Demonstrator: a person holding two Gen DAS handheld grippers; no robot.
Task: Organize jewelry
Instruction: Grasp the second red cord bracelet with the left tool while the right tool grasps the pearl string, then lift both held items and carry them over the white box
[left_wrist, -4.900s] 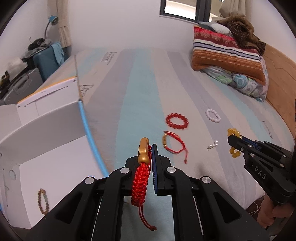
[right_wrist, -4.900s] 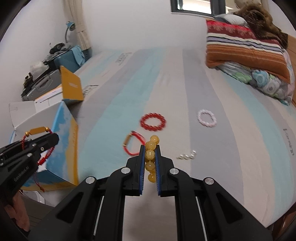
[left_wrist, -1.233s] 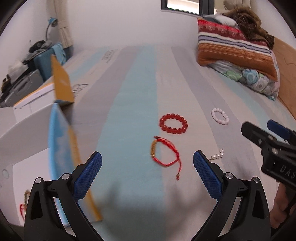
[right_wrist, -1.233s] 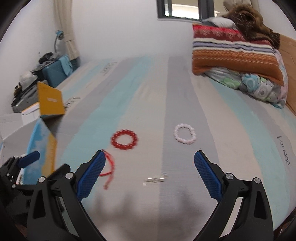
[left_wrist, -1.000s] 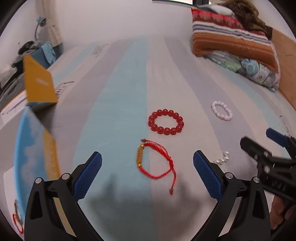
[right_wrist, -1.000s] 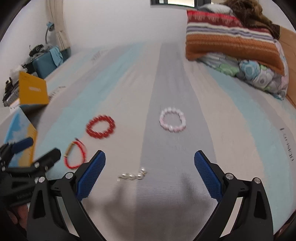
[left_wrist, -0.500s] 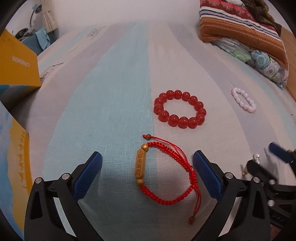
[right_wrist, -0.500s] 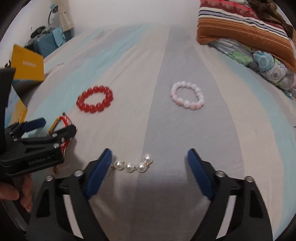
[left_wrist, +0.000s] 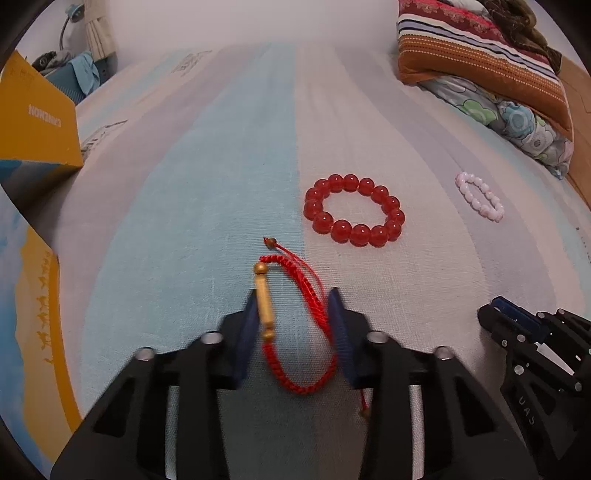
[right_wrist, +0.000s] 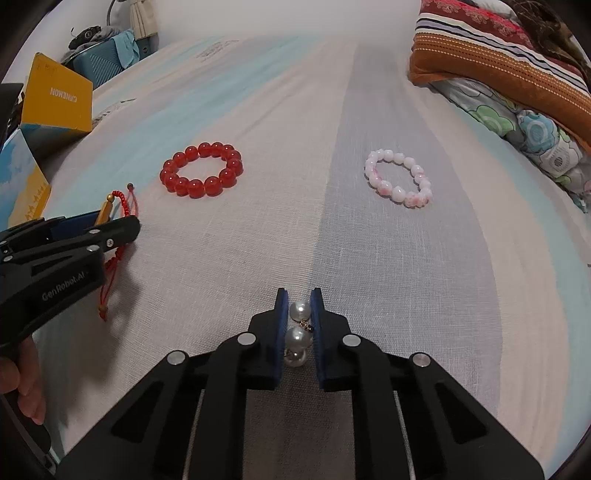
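Red cord bracelet (left_wrist: 295, 325) at lower centre of the left view: we're closing the left gripper (left_wrist: 293, 306) w/ pads squeezing both sides (jaws just closing). Right gripper (right_wrist: 298, 310) is clamping the pearl strand (right_wrist: 297, 334) on the striped bedsheet (right_wrist: 258, 110), prob. for boxing.
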